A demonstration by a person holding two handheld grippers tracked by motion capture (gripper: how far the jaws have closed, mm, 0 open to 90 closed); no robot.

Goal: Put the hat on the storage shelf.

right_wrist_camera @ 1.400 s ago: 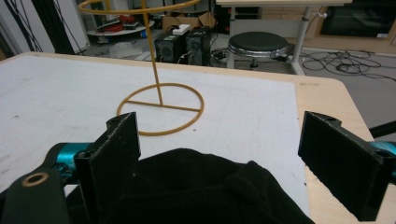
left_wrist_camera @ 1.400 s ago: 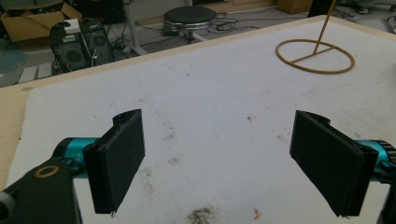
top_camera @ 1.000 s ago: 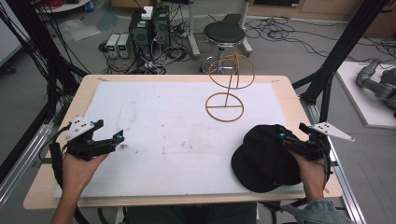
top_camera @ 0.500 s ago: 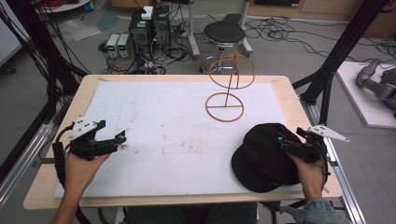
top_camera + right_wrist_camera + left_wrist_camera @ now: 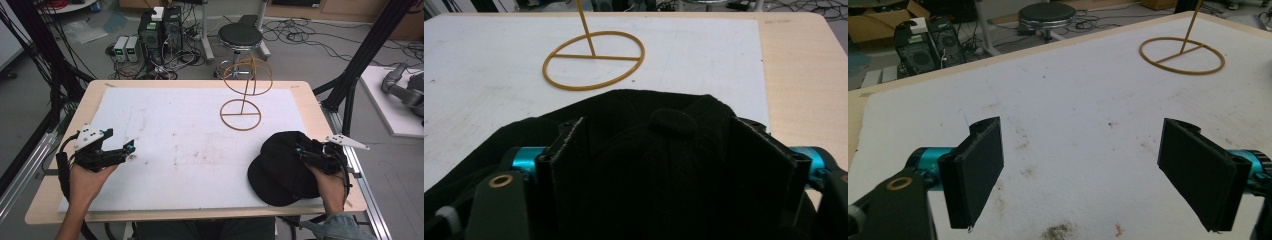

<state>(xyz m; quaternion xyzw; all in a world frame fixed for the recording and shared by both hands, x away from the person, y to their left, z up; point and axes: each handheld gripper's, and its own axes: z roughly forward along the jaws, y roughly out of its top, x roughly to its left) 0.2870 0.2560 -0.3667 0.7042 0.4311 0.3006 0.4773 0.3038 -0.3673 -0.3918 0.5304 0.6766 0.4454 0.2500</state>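
Observation:
A black cap (image 5: 280, 170) lies on the white mat at the table's front right, crown up. My right gripper (image 5: 303, 153) is open, and its jaws straddle the crown of the cap (image 5: 672, 121) from the right, one pad on each side. A gold wire stand (image 5: 243, 95), with a round base ring and a hoop on top, rises at the back centre. Its base ring (image 5: 594, 60) lies just beyond the cap. At the front left my left gripper (image 5: 126, 148) is open over bare mat, nothing between its pads (image 5: 975, 170). The stand's base ring (image 5: 1182, 56) is far off from it.
The white mat (image 5: 190, 125) covers most of the wooden table (image 5: 320, 115) and has a few dirty spots. Behind the table are a black stool (image 5: 240, 36), computer boxes (image 5: 160, 25) and cables on the floor. Black frame posts (image 5: 360, 65) flank both sides.
My right gripper has moved left, farther onto the cap's crown. The left gripper has barely shifted.

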